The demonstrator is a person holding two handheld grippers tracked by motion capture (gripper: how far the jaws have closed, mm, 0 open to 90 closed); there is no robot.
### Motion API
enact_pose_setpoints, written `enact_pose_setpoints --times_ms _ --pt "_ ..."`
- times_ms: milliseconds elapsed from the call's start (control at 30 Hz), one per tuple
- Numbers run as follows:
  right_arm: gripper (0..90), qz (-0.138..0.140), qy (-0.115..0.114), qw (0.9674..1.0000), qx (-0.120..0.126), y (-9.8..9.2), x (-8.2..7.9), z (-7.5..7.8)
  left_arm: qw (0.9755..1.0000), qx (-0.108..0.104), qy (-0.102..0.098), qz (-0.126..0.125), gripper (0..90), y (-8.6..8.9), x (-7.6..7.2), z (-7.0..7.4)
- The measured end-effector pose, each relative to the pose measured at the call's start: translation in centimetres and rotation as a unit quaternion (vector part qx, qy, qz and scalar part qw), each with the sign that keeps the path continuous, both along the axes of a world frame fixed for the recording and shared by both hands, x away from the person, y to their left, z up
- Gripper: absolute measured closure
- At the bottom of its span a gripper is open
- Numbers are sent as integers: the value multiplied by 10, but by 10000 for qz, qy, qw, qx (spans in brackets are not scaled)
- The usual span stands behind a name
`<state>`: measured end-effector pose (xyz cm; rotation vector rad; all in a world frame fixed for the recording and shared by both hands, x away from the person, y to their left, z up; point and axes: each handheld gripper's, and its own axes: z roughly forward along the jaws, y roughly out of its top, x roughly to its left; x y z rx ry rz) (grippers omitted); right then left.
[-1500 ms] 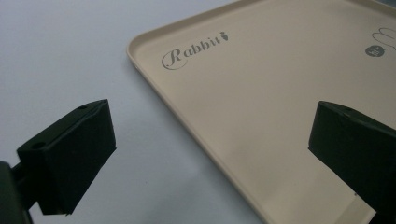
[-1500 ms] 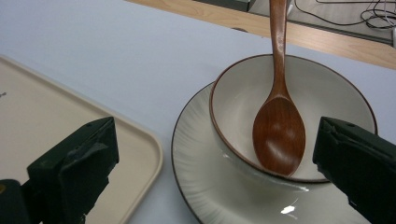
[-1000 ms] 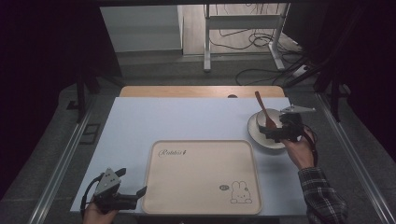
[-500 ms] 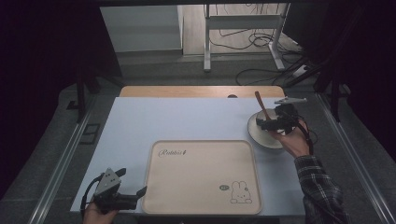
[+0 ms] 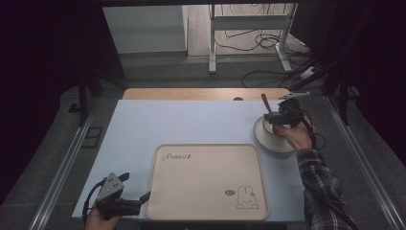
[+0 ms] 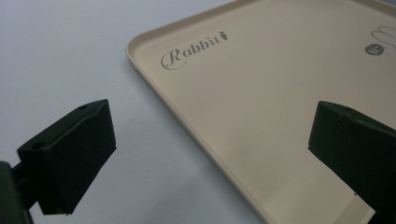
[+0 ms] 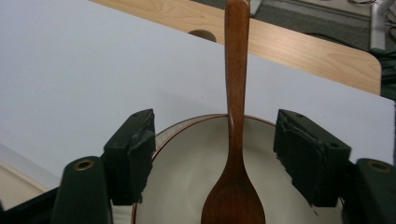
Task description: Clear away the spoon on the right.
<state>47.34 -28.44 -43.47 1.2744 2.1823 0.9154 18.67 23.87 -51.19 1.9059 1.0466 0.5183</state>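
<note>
Your right hand-held gripper [image 7: 215,158] has shifted over the bowl [image 5: 273,136] and its jaws have just been closing; they're apart, astride the spoon [image 7: 235,116] handle, pads not touching yet (grab looks imminent). Left hand-held gripper [image 5: 125,201] hasn't moved, jaws apart by the tray [image 5: 208,182]. Count: one bowl, one spoon, one tray.

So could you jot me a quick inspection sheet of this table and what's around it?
Surface: pale blue table top with a wooden strip along the far edge.
Job's things: wooden spoon standing in a white bowl, handle leaning on the far rim.
Clutter: beige rabbit tray, nothing on it.
Grippers: right gripper at the bowl, jaws just been closing, either side of the spoon, not touching; left gripper open at the tray's edge.
Cables: several on the floor behind.
Surroundings: metal desk legs, dark room.
</note>
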Motion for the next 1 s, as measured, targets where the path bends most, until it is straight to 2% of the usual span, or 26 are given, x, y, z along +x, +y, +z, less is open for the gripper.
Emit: enact_pose_setpoints --times_ms 67,267,433,600,633,667,700,767,1000 --pt "327 31 74 10000 -31 2 6 0 10000 4 -2 -2 5 0 0 0" --pt "408 -1 46 9999 -139 6 21 -2 10000 1 -11 -8 5 0 0 0" --pt "492 -18 70 9995 -321 11 36 -5 10000 -6 -26 -14 5 1 -1 0" --pt "560 -68 116 9994 -311 12 45 -7 10000 -12 -29 -17 5 1 -1 0" --pt "585 -68 135 9994 -307 12 47 -8 10000 -12 -32 -18 5 1 -1 0" --pt "671 -55 226 9992 -315 13 51 -8 10000 -12 -37 -19 5 1 -1 0" --pt "671 -55 226 9992 -315 13 51 -8 10000 -12 -37 -19 5 1 -1 0" --pt "779 -40 268 9990 -366 14 54 -7 10000 -13 -45 -20 5 1 -1 0" --pt "786 63 316 9990 -312 17 52 3 10000 6 -56 -26 5 0 -1 0"
